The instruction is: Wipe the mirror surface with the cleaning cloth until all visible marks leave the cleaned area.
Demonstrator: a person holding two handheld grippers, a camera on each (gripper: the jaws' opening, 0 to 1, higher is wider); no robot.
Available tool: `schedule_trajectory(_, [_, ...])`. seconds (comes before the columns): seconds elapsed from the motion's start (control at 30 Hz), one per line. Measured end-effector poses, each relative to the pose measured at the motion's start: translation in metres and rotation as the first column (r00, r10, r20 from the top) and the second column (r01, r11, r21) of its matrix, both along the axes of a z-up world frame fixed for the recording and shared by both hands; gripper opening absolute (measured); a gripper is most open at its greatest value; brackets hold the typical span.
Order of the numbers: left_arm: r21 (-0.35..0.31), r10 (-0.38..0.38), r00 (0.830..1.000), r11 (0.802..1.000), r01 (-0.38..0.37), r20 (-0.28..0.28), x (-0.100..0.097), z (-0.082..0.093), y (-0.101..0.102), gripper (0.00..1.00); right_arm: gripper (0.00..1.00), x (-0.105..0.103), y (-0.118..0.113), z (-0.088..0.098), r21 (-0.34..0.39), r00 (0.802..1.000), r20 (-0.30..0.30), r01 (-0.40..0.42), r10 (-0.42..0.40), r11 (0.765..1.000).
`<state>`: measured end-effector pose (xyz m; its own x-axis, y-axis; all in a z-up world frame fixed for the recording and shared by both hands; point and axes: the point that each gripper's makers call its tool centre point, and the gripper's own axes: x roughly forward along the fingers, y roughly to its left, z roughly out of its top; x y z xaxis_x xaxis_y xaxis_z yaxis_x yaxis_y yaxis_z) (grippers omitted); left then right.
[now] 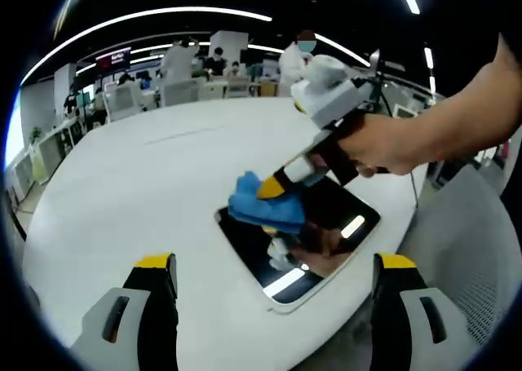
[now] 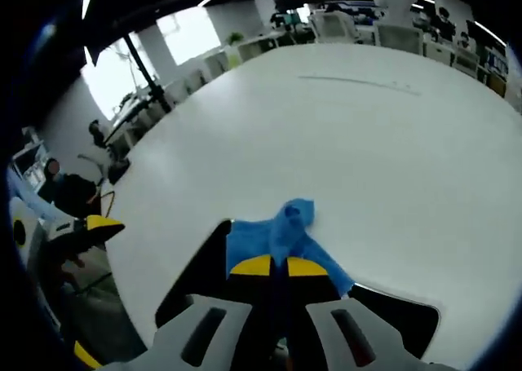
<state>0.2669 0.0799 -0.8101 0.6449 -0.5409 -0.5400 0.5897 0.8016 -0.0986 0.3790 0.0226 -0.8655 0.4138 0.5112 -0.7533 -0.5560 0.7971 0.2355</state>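
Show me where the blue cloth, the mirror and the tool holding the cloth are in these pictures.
blue cleaning cloth [image 1: 263, 209]: left gripper view, middle of the bunched fabric.
mirror [image 1: 338, 216]: left gripper view, bare dark glass right of the cloth.
right tool [image 2: 272, 267]: right gripper view, between its yellow tips, shut on the cloth.

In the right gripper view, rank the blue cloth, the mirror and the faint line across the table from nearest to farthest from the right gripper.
1. Blue cloth: pinched in the right gripper.
2. Mirror: directly beneath the cloth, near the table edge.
3. Faint line: far across the white table.
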Motion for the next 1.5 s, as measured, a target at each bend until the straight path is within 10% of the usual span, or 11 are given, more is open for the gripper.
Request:
schedule_trajectory(0.33, [-0.002,0.008,1.000,1.000,-0.008,-0.012,-0.001,-0.001,0.001,1.00,0.00,-0.001,0.043,0.000,0.018,0.999,-0.007,-0.051,0.051,0.999])
schedule_trajectory(1.5, [0.003,0.012,1.000,1.000,-0.012,-0.006,0.000,-0.001,0.002,1.00,0.00,-0.062,0.044,0.000,0.015,0.991,-0.055,-0.124,0.124,0.992])
